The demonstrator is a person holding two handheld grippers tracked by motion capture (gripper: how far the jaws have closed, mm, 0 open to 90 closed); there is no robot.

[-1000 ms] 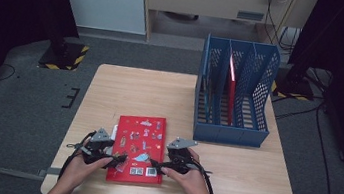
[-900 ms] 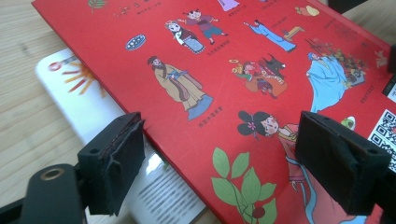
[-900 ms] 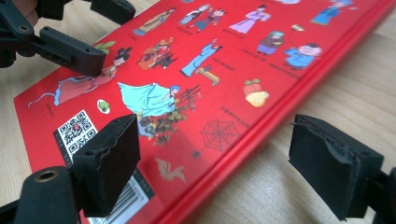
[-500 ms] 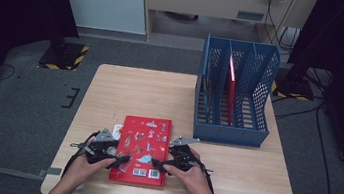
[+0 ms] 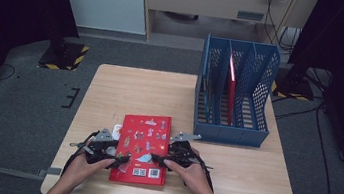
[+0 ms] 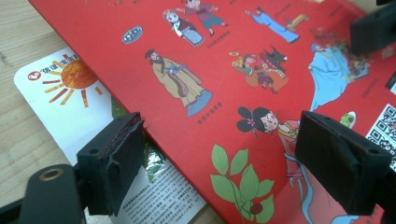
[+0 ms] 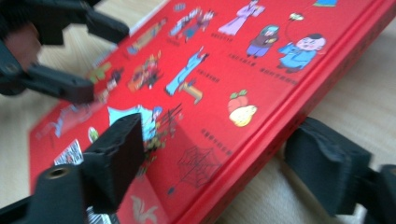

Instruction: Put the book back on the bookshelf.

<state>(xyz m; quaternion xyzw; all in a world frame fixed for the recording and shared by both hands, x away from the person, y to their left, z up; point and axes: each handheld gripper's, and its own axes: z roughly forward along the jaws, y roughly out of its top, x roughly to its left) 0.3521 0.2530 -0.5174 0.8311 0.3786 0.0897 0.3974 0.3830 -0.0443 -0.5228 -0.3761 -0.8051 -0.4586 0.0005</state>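
Observation:
A red picture book point(image 5: 143, 146) lies flat on the wooden table point(image 5: 125, 91), near its front edge. My left gripper point(image 5: 121, 160) stands at the book's left side, my right gripper point(image 5: 155, 159) at its right side. In the left gripper view the book's left edge point(image 6: 154, 140) runs between the open pads of my left gripper point(image 6: 229, 163); one pad hovers over the cover, the other over a white leaflet point(image 6: 60, 107). My right gripper point(image 7: 224, 158) has just been closing its jaws. The book's thick right edge point(image 7: 280, 135) sits between them, and the pads stay apart from it.
A blue mesh file rack point(image 5: 228, 129) stands at the table's back right, with a thin red book point(image 5: 232, 85) upright in one slot. The white leaflet point(image 5: 116, 131) peeks out from under the book's left side. Grey floor surrounds the table.
Both hands have kept close to the book's sides with only slight shifts. The book lies in about the same place.

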